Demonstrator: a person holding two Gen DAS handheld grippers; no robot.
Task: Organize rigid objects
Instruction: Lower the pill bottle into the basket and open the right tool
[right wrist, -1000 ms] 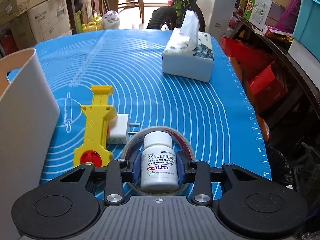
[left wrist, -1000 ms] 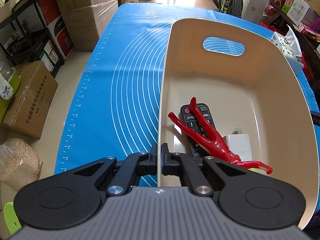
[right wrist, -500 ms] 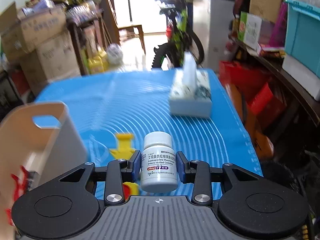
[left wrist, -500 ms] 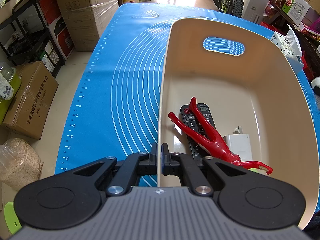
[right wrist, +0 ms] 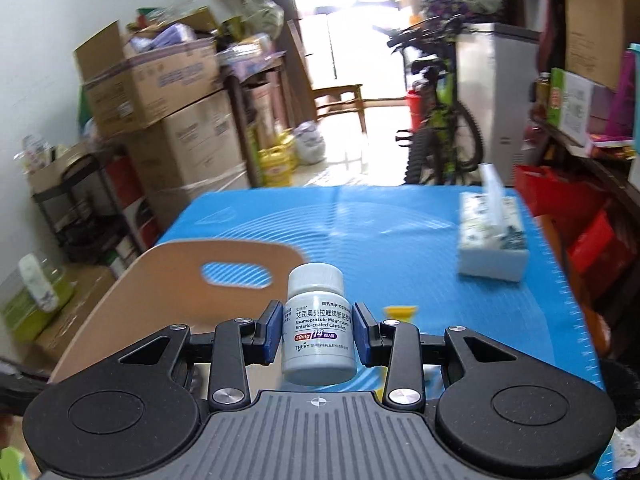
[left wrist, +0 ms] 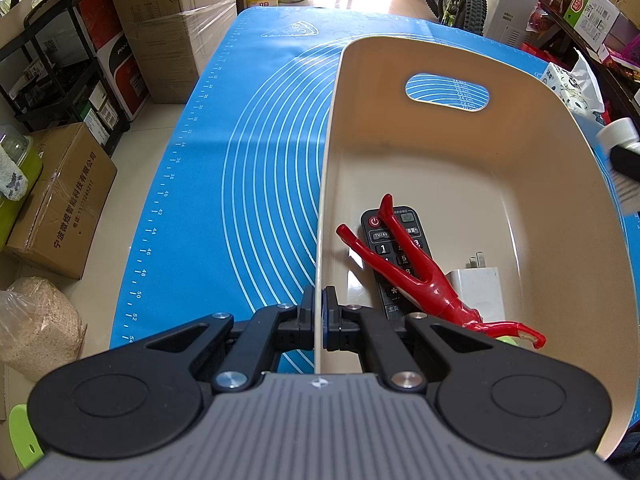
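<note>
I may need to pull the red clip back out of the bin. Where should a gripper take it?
By the joined waist of the red clip, coming from above: it lies flat across the remote, and its legs splay too wide to pinch together.

The white pill bottle (right wrist: 318, 330) clamped in the right hand-held gripper (right wrist: 318, 334) reads "Esomeprazole Magnesium Enteric-coated Capsules", "20mg", "14" and "THERY", beside Chinese print. Ahead of the left hand-held gripper (left wrist: 319, 322), the black remote (left wrist: 394, 258) shows "TV/AV", "1" and "5". To its left, the blue mat (left wrist: 256, 184) carries ruler numbers 36 to 54 along its edge.
</note>
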